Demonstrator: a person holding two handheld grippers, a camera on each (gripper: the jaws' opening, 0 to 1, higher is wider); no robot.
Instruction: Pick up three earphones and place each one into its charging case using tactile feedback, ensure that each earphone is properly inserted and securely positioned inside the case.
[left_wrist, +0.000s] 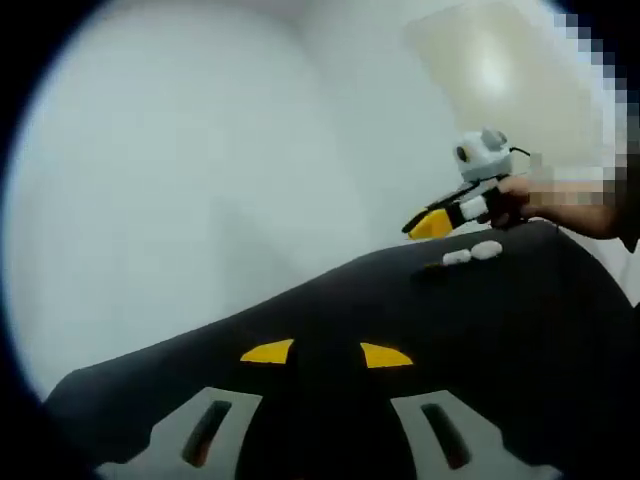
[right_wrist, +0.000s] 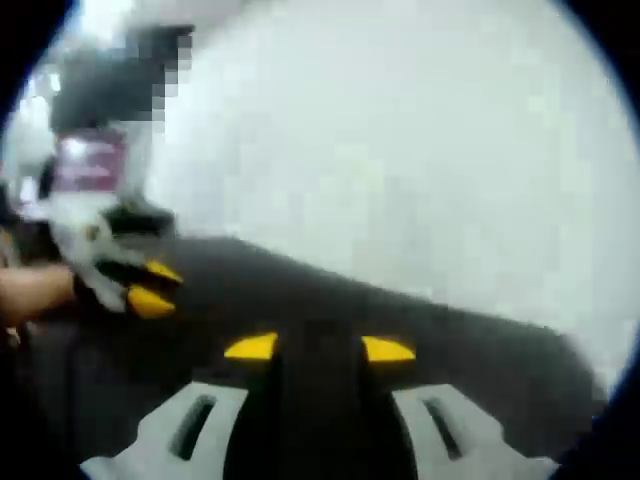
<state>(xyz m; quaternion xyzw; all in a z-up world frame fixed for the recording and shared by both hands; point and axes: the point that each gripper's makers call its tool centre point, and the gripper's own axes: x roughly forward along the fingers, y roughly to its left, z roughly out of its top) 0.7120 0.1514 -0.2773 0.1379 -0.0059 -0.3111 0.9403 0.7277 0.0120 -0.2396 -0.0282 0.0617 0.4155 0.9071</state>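
Observation:
Two small white items, one (left_wrist: 457, 257) beside the other (left_wrist: 487, 250), lie on the black table top (left_wrist: 520, 330) far ahead in the left gripper view; blur hides whether they are earphones or cases. My left gripper (left_wrist: 327, 354) stands open low over the near part of the table, nothing between its yellow tips. My right gripper (left_wrist: 432, 226), held by a hand (left_wrist: 560, 200), hovers just above and left of the white items. In the right gripper view my right gripper (right_wrist: 320, 348) is open and empty, and the left gripper (right_wrist: 155, 287) comes in from the left.
The black table (right_wrist: 450, 340) ends against a plain white wall (left_wrist: 220, 160). A hand (right_wrist: 30, 290) shows at the left edge of the right gripper view. A pale lit patch (left_wrist: 500, 70) marks the wall at the upper right.

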